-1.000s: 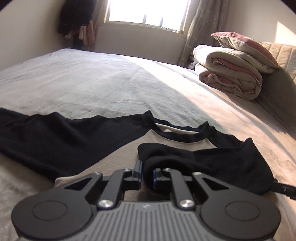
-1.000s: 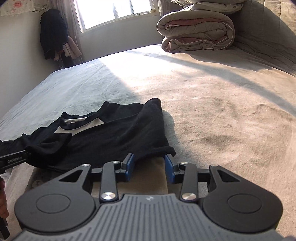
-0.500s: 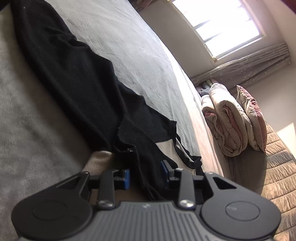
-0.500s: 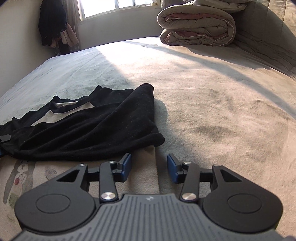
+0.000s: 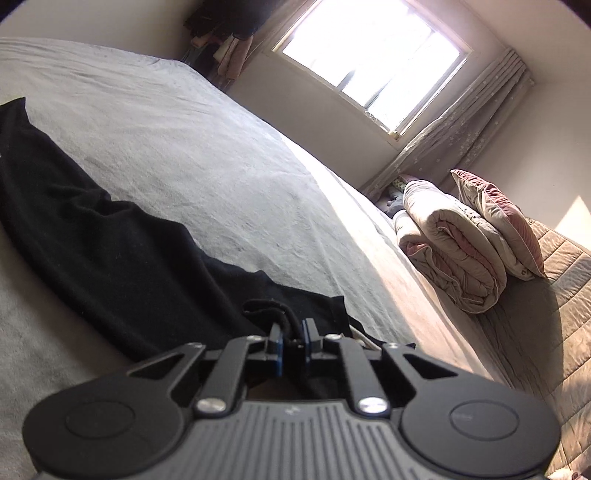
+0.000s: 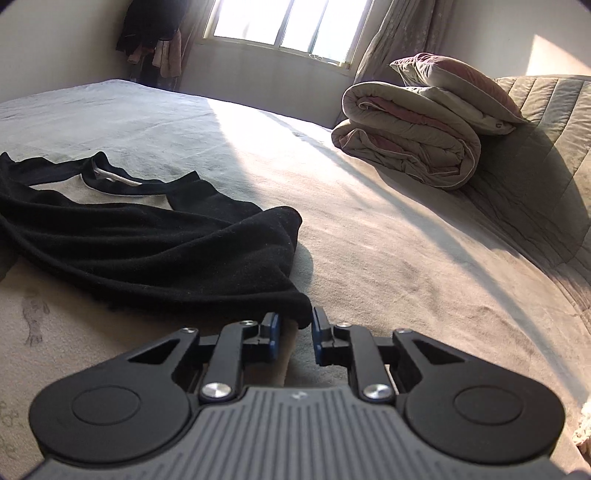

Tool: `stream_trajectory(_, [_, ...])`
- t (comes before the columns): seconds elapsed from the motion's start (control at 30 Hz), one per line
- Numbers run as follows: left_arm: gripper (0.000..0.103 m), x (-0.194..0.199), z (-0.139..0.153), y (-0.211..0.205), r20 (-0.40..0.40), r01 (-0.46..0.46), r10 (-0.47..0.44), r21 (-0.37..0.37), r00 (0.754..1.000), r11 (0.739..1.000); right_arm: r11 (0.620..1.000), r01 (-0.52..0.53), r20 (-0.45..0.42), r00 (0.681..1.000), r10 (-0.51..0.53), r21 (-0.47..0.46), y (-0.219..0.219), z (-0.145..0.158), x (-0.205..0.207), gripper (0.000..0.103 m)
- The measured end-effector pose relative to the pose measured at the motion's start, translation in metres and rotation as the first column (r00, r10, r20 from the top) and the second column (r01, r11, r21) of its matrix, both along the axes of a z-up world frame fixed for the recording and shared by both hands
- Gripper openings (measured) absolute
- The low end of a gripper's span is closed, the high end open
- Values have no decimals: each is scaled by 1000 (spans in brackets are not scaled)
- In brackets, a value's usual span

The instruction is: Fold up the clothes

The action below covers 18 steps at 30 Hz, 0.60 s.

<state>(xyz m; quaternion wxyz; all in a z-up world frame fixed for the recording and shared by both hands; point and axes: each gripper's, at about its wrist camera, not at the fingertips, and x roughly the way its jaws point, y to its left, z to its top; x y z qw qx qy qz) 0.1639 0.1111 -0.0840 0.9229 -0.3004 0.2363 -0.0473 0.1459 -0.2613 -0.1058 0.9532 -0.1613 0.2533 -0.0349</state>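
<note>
A shirt with black sleeves and a beige printed body (image 6: 55, 325) lies on the bed. In the left wrist view my left gripper (image 5: 291, 330) is shut on a bunched fold of black sleeve (image 5: 110, 251), which trails away to the left across the blanket. In the right wrist view the other black sleeve (image 6: 147, 251) lies folded over the shirt, with its end between the fingertips of my right gripper (image 6: 295, 319). Those jaws stand partly open around that end. The neckline (image 6: 110, 177) shows farther back.
The bed's grey-beige blanket (image 6: 388, 240) stretches right and back. A folded quilt (image 6: 406, 140) with a pillow (image 6: 454, 85) on top sits against the padded headboard (image 6: 546, 147). Dark clothes (image 6: 151, 33) hang beside the window.
My left gripper let go of one sleeve, swung left and shut on the other black sleeve. My right gripper's jaws have narrowed around the sleeve end, and its view turned to the right.
</note>
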Motion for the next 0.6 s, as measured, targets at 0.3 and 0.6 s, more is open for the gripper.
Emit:
stream_trajectory(0.3, [12, 3, -25, 18, -182, 57, -51, 26, 982, 998, 968, -21, -104, 995, -5, -249, 17, -19, 0, 15])
stream_trajectory(0.6, [39, 21, -15, 34, -164, 106, -113, -49, 980, 993, 986, -146, -234, 959, 161, 82, -38, 38, 7, 48])
